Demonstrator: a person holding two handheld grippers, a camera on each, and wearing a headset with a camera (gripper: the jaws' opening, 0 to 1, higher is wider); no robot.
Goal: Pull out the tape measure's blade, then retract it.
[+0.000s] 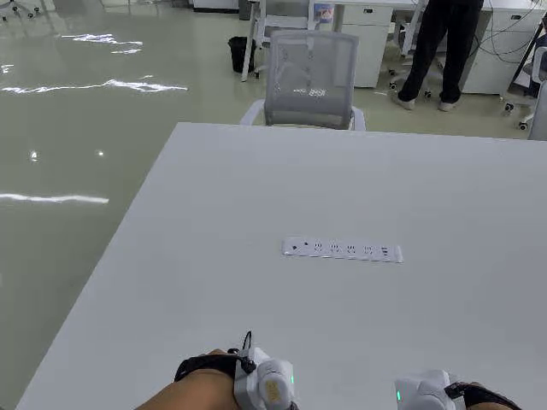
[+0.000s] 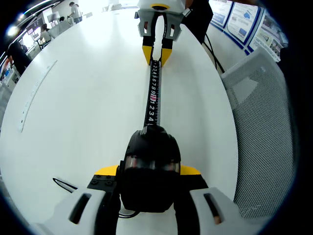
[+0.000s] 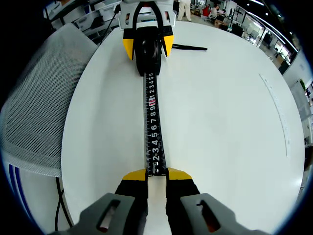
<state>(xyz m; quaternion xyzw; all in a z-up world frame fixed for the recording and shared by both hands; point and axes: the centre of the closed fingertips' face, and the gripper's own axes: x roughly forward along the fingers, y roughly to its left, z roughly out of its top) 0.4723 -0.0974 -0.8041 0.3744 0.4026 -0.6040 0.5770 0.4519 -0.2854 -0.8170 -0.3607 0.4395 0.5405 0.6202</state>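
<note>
In the left gripper view, my left gripper (image 2: pixel 149 171) is shut on the black tape measure case (image 2: pixel 149 159), with a yellow-tipped finger on each side. The black blade (image 2: pixel 153 95) with white numbers runs out of the case across the white table to my right gripper (image 2: pixel 155 55), which pinches its far end. In the right gripper view, my right gripper (image 3: pixel 156 175) is shut on the blade (image 3: pixel 152 117) near its tip. The blade lies flat and leads back to the case (image 3: pixel 147 49). In the head view both gripper bodies sit at the bottom edge, left (image 1: pixel 267 386) and right (image 1: pixel 423 395).
A white power strip (image 1: pixel 342 249) lies mid-table. A grey mesh chair (image 1: pixel 309 81) stands at the table's far edge, and a person (image 1: pixel 440 51) stands beyond it. The table edge (image 1: pixel 111 248) drops to the floor on the left. A black cable (image 3: pixel 188 47) lies near the case.
</note>
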